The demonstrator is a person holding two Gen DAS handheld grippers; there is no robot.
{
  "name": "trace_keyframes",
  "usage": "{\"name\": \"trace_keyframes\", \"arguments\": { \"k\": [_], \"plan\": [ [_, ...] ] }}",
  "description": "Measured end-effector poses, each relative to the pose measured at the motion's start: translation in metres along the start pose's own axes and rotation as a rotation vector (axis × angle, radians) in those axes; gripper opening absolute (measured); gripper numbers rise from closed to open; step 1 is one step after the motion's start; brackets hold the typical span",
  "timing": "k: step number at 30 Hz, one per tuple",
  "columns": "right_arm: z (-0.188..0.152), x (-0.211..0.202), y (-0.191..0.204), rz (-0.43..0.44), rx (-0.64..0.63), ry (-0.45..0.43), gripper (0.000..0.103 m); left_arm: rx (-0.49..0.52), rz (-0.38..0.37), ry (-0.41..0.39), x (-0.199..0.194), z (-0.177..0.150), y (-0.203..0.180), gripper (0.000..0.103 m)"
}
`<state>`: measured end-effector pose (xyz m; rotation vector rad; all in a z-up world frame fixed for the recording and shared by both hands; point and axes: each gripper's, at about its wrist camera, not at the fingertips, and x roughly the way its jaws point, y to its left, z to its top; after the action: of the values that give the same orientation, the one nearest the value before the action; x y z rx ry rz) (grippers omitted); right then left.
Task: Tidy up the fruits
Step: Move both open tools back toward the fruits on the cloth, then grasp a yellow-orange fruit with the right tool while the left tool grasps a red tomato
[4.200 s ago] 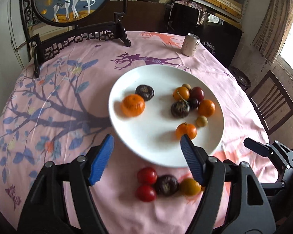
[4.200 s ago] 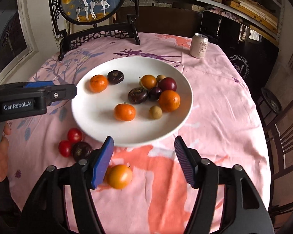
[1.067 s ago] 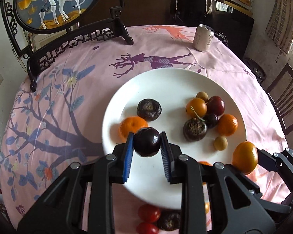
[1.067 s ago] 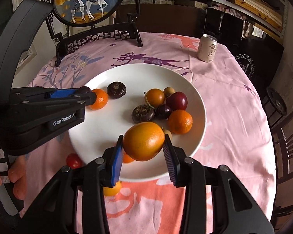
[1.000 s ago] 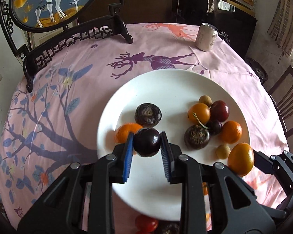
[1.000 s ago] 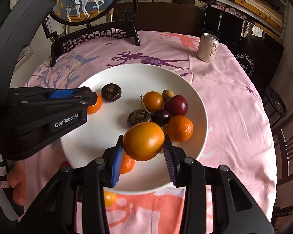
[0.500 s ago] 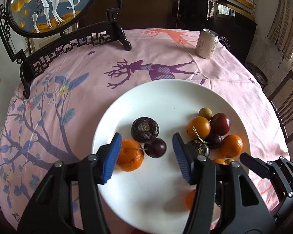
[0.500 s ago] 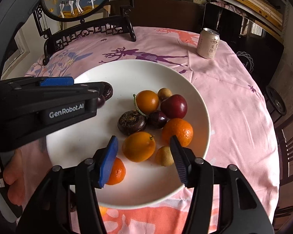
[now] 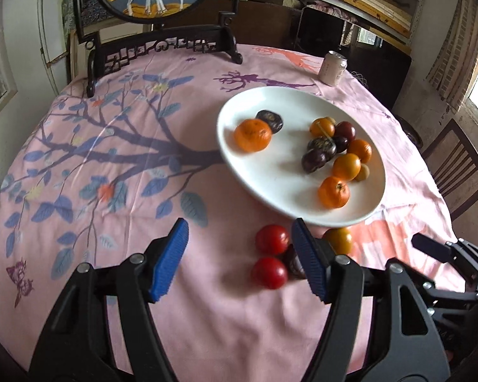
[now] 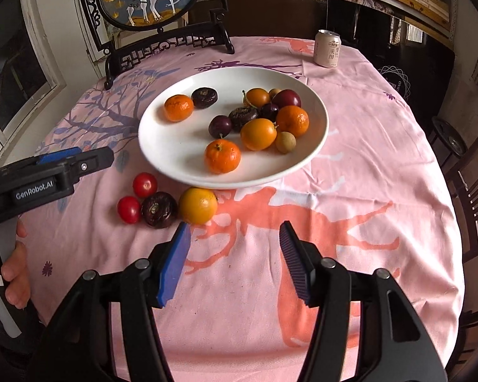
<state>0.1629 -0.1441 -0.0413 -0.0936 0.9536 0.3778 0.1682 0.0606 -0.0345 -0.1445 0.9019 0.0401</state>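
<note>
Left claw (image 9: 239,256) opening, empty; right claw (image 10: 234,261) spread, empty. Four fruits remain on the worktop just short of the white plate (image 10: 315,146): two red tomatoes (image 10: 145,184), a dark fruit (image 10: 158,209), a yellow-orange one (image 10: 198,205). Judgement: take the outer fruits first, straddle one only, descend without nudging neighbours. In the left view a claw finger (image 9: 309,267) half hides the dark fruit.
</note>
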Motion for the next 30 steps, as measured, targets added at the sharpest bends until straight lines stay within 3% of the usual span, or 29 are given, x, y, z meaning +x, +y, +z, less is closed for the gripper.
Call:
{"name": "trace_keyframes", "arguments": {
  "k": [7, 11, 22, 24, 25, 30],
  "plan": [
    [-0.004, 0.001, 0.012, -0.007, -0.023, 0.004, 0.058, -0.064, 0.019, 0.035, 0.001, -0.023, 0.031, 0.069],
    [-0.006, 0.014, 0.025, 0.004, -0.057, 0.01, 0.058, -0.043, 0.006, 0.044, -0.002, -0.033, 0.031, 0.069],
    [0.006, 0.071, 0.038, -0.067, -0.111, 0.056, 0.058, 0.011, -0.027, 0.074, -0.005, -0.053, 0.028, 0.07],
    [0.009, 0.078, 0.039, -0.04, -0.118, 0.05, 0.037, 0.014, -0.034, 0.085, -0.003, -0.054, 0.026, 0.07],
    [0.01, 0.077, 0.038, -0.009, -0.101, 0.058, 0.038, 0.018, -0.036, 0.088, -0.001, -0.054, 0.024, 0.07],
    [0.002, 0.052, 0.039, -0.027, -0.107, 0.043, 0.038, 0.042, -0.062, 0.118, 0.01, -0.053, 0.011, 0.07]
  ]
}}
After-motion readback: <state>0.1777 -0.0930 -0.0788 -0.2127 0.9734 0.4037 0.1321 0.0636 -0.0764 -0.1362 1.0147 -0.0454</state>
